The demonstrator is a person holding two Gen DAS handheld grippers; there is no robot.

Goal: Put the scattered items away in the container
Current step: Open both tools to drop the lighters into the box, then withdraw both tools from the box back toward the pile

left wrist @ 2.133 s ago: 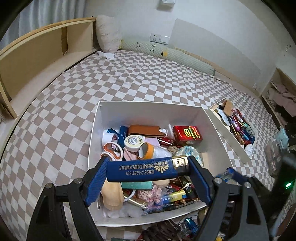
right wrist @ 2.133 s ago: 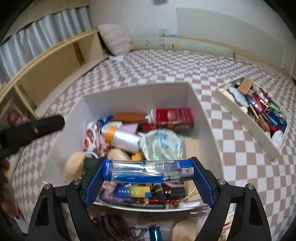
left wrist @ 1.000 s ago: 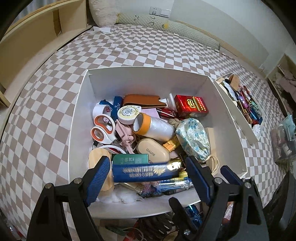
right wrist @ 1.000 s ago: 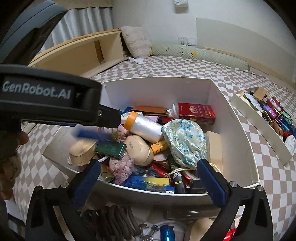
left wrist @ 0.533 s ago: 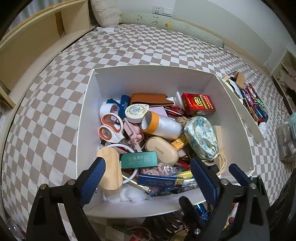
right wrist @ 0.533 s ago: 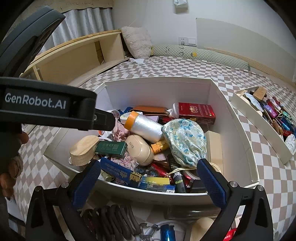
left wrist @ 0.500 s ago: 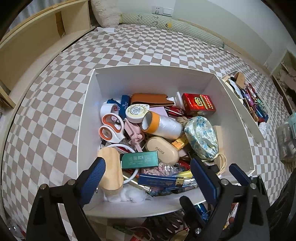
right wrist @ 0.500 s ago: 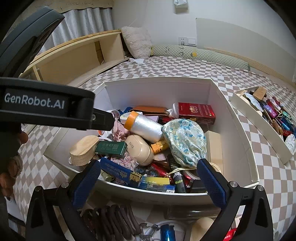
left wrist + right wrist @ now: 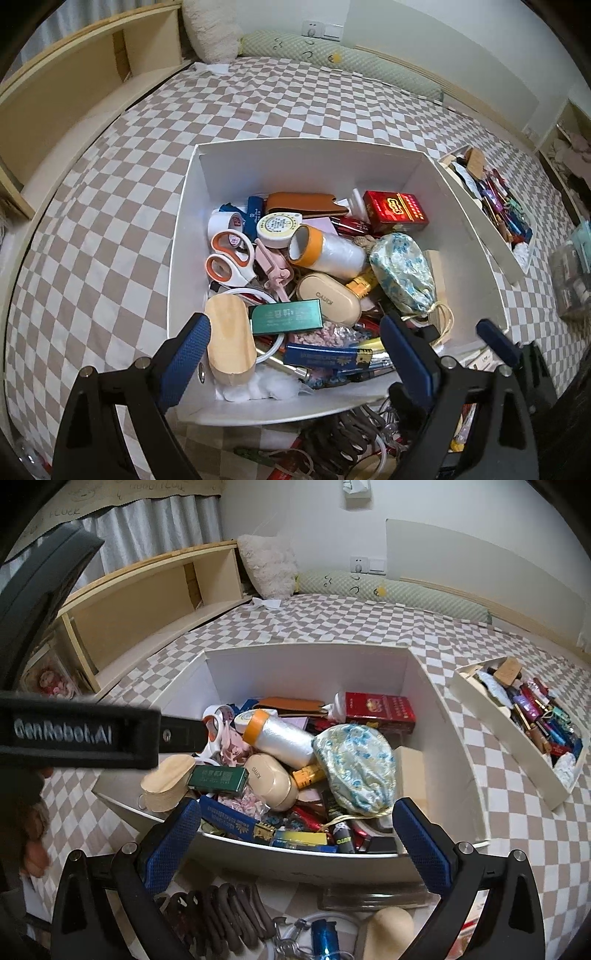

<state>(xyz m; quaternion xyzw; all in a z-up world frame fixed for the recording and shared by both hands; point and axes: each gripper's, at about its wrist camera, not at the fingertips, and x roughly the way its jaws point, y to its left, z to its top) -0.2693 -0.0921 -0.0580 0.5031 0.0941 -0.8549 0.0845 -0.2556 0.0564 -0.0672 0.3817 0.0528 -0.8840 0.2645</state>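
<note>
Both grippers hang empty over the near rim: left gripper spread wide, right gripper likewise. Loose brown hair ties lie just below the right one, nearer it, bands running away from its fingers. Beyond, the white box holds scissors, green case, blue lighter, floral pouch, red pack.

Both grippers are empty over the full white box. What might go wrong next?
The white box is heaped near its front wall; the blue lighter lies close to that rim and may slide out. The left gripper and right gripper hover close together, so they might collide when reaching for the hair ties.
</note>
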